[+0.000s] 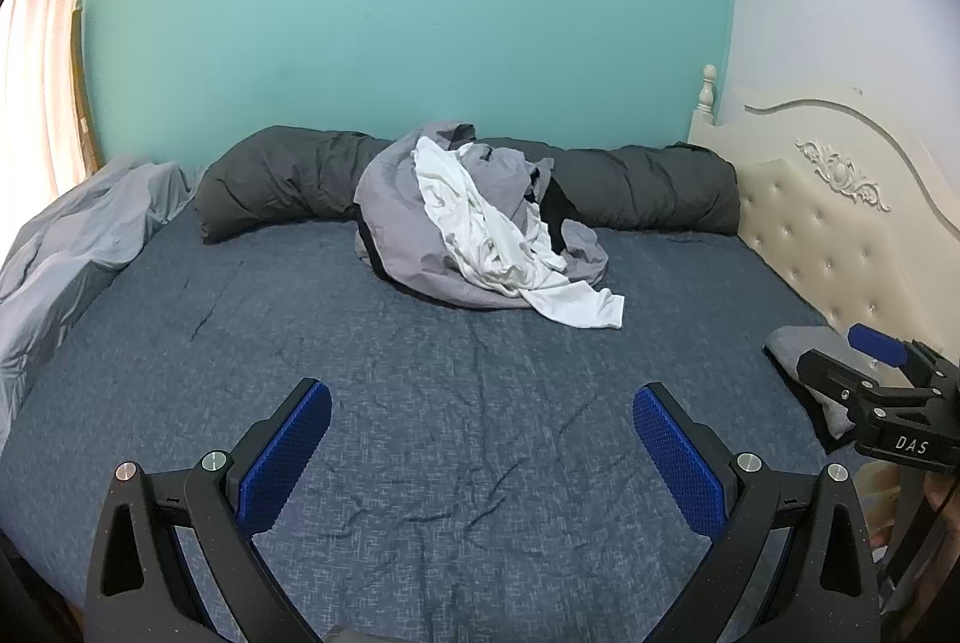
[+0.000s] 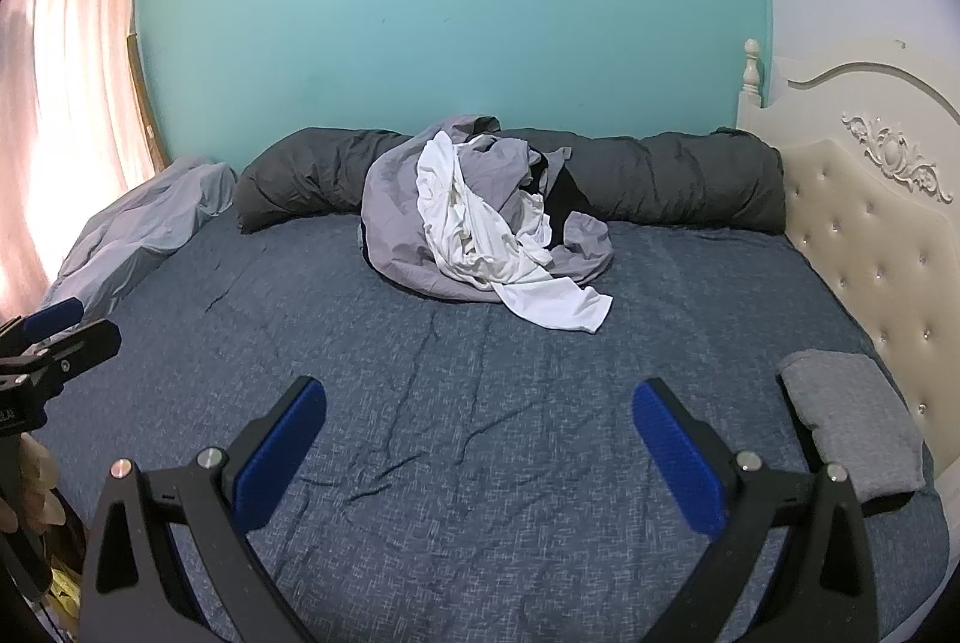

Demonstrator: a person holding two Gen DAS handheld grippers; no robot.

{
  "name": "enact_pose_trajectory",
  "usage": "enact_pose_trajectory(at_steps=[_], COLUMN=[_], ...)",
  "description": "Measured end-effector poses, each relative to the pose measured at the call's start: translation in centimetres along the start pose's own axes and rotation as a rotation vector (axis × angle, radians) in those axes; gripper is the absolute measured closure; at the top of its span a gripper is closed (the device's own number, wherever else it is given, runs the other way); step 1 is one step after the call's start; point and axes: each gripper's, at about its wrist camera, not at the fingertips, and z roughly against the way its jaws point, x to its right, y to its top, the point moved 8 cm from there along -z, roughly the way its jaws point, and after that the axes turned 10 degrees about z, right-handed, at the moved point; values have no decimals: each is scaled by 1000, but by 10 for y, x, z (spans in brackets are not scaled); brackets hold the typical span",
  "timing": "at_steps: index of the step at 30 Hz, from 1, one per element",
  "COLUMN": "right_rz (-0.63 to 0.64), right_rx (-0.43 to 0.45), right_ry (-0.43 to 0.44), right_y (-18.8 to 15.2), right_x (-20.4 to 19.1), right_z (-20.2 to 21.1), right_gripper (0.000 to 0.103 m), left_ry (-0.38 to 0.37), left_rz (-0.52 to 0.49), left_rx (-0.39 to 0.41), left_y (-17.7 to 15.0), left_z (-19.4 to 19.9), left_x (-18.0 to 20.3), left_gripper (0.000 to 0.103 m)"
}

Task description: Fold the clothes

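a heap of clothes (image 2: 480, 223) lies mid-bed (image 2: 420, 433) before a rolled duvet (image 2: 660, 181), folded garment (image 2: 852, 421) at right.

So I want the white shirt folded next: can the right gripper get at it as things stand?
Probably yes: the right gripper is open and holds nothing, and only bare bedspread lies between it and the white shirt, which lies on top of the pile.

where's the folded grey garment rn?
The folded grey knit garment lies on the blue bedspread at its right edge, against the cream tufted headboard, just beyond the right gripper's right finger.
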Motion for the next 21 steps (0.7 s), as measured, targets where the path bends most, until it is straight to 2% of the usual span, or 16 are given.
enact_pose_trajectory(at_steps=[2, 21], right_rz=[0, -3], right_rx=[1, 8], right_ry=[0, 1], right_y=[1, 3], right_x=[1, 2], right_z=[0, 4], right_gripper=[0, 0], left_ry=[-25, -25], left_rz=[-11, -24], left_rx=[-4, -4], left_y=[0, 0], left_z=[1, 2], left_x=[-1, 5], left_gripper=[0, 0])
